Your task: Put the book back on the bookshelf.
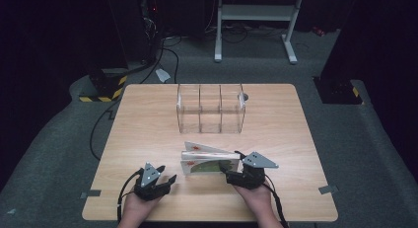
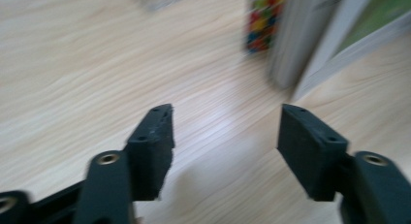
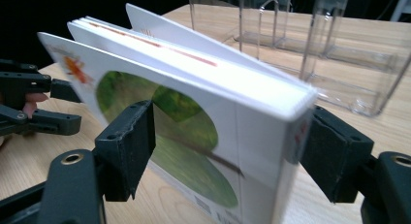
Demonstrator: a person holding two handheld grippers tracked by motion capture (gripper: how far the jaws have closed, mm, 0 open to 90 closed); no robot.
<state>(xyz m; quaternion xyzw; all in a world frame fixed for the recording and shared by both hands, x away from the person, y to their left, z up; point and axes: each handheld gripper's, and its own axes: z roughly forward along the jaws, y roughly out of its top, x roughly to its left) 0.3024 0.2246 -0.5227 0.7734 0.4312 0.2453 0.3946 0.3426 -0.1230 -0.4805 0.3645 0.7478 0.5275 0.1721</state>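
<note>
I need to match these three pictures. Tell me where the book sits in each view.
High view: the book lies at the table's near middle, its right end in the right claw.
Left gripper view: its blurred edge is at upper right, beyond the open left claw.
Right gripper view: it fills the centre, spine between the jaws.
Shared landmark: the clear organizer, behind the book.

The left claw [image 1: 165, 181] sat low near the person's side, held in the left hand [image 1: 139, 207]. Its two jaws stood wide apart with nothing between them. The right claw [image 1: 228, 170] was held in the right hand [image 1: 256, 197], and its jaws pressed on both sides of a book [image 3: 194, 132].
</note>
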